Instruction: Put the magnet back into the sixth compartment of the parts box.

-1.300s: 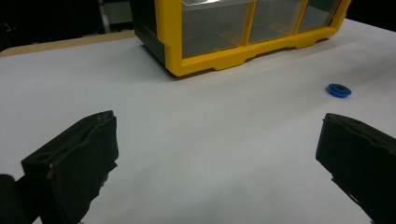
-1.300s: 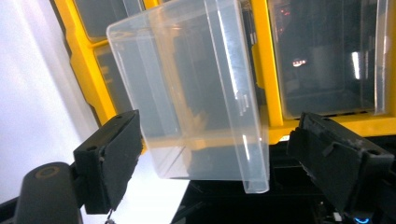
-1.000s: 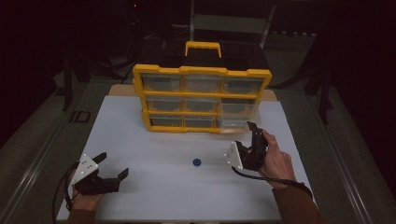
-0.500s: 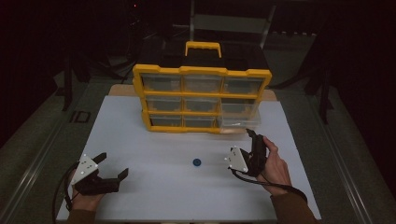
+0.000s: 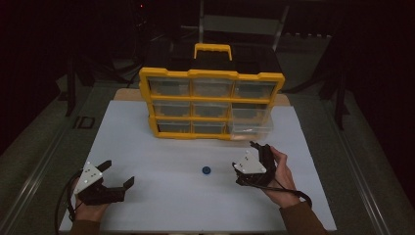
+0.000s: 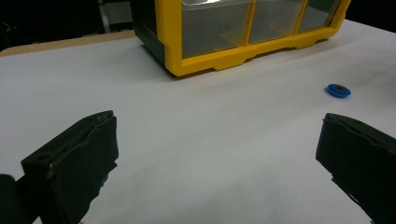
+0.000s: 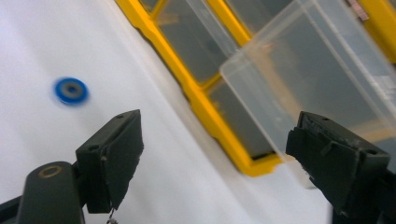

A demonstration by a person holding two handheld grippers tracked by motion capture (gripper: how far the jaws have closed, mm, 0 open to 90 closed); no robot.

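Note:
A yellow organizer (image 5: 210, 105) with clear drawers stands upright at the back of the white table (image 5: 161, 156). Its bottom right drawer (image 5: 250, 128) is pulled out. A small blue washer (image 5: 206, 170) lies on the table in front. My right gripper (image 5: 243, 163) is open just right of the washer, below the pulled-out drawer. In the right gripper view its jaws (image 7: 219, 144) frame the drawer (image 7: 317, 70), with the washer (image 7: 71, 90) to the left. My left gripper (image 5: 117, 172) rests open at the front left. In the left gripper view the washer (image 6: 338, 90) lies far right.
The organizer (image 6: 243, 37) has a yellow carry handle (image 5: 213, 49) on top. A wooden board edge (image 5: 127, 94) shows behind the white table. Dark floor and stands surround the table. Bare white surface lies between the two grippers.
My right gripper has drawn back from the pulled-out drawer toward the table's front, ending beside the washer. The left gripper and the washer have stayed put.

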